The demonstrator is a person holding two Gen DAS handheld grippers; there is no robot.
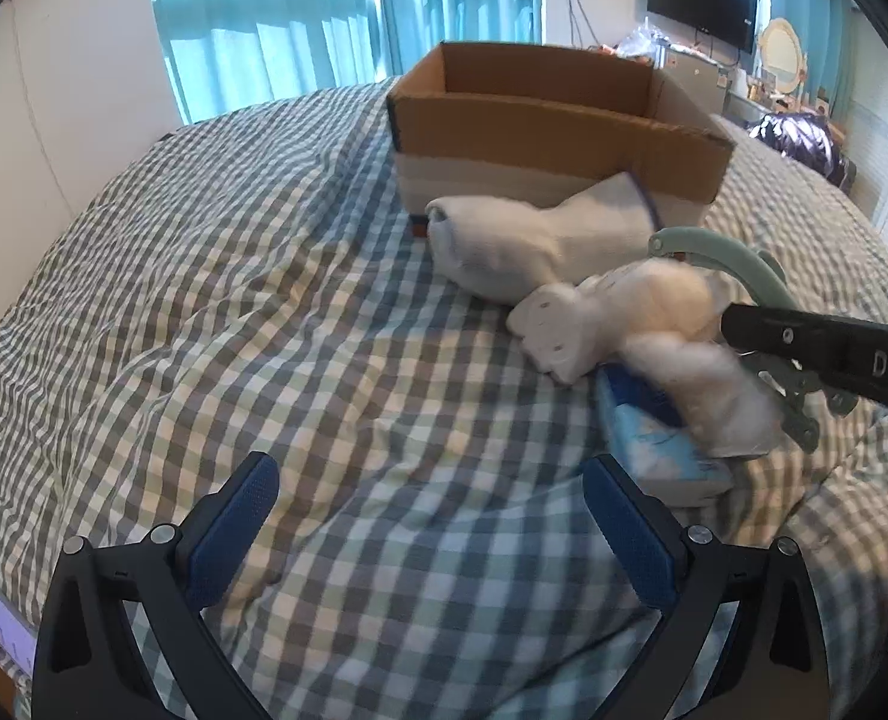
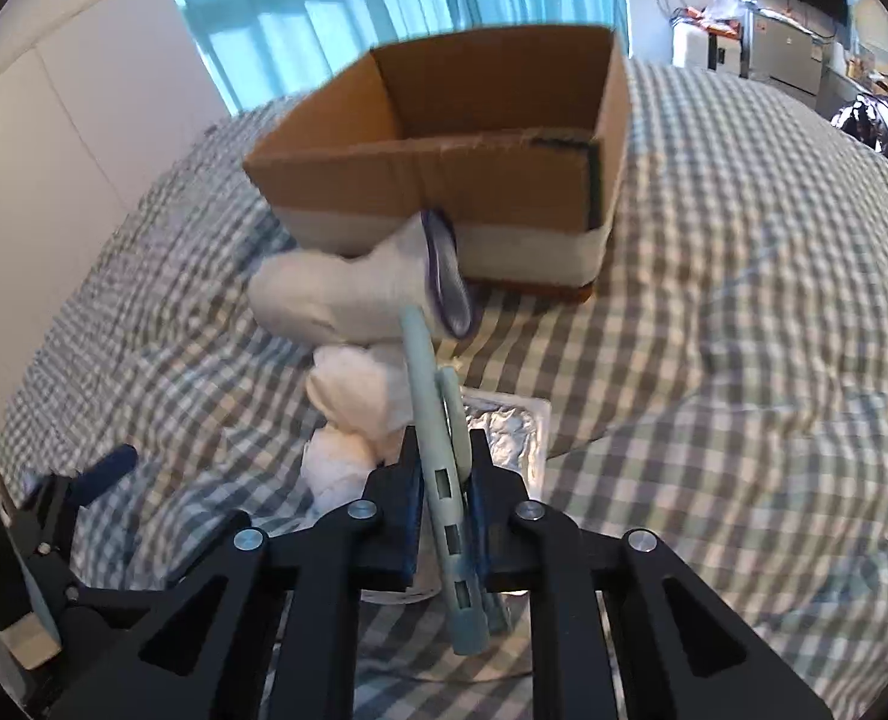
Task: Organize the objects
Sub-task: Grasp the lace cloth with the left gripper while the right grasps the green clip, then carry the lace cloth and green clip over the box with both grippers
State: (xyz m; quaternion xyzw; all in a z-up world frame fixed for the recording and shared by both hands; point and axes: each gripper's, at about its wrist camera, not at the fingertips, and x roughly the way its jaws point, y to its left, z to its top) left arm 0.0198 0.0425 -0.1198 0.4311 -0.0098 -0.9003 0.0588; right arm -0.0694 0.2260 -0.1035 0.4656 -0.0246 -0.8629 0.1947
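An open cardboard box stands on the checked bed, also in the right wrist view. A white sock with a purple cuff lies against its front. My right gripper is shut on a pale green clothes hanger, whose curved end rises over a white fluffy sock, seen too in the right wrist view. A blue tissue packet lies under them. My left gripper is open and empty above bare bedding.
The green and white checked duvet covers the bed. Blue curtains, a wall screen and a cluttered dresser stand behind. A dark shiny jacket lies at the far right.
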